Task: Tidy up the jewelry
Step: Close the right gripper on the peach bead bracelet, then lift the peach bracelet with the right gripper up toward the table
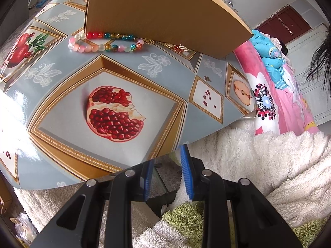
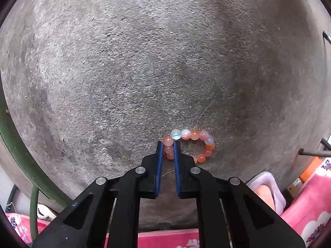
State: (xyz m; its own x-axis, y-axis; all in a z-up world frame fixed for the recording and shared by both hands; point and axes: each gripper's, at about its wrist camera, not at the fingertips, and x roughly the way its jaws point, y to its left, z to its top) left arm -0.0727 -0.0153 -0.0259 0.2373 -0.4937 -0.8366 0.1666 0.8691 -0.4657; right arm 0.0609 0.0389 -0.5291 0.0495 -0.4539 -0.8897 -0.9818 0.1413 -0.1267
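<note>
**Pinching the orange bead bracelet on the concrete floor**

Looking down our right gripper [image 2: 167, 143], we see its blue pads closed on the left side of an orange bead bracelet [image 2: 191, 145] lying on grey concrete floor [image 2: 144, 62] (one pale blue bead sits at the top). Our left gripper [image 1: 168, 161] hangs empty with jaws partly apart beyond the table's [image 1: 62, 78] edge, over a fluffy white blanket [image 1: 269, 165]. A multicoloured bead bracelet [image 1: 107, 41] lies beside a cardboard box [image 1: 165, 14].

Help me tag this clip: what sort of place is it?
Likely a lived-in home room: fruit-print tablecloth, bare concrete floor, pink floral bedding and a wooden door.
</note>
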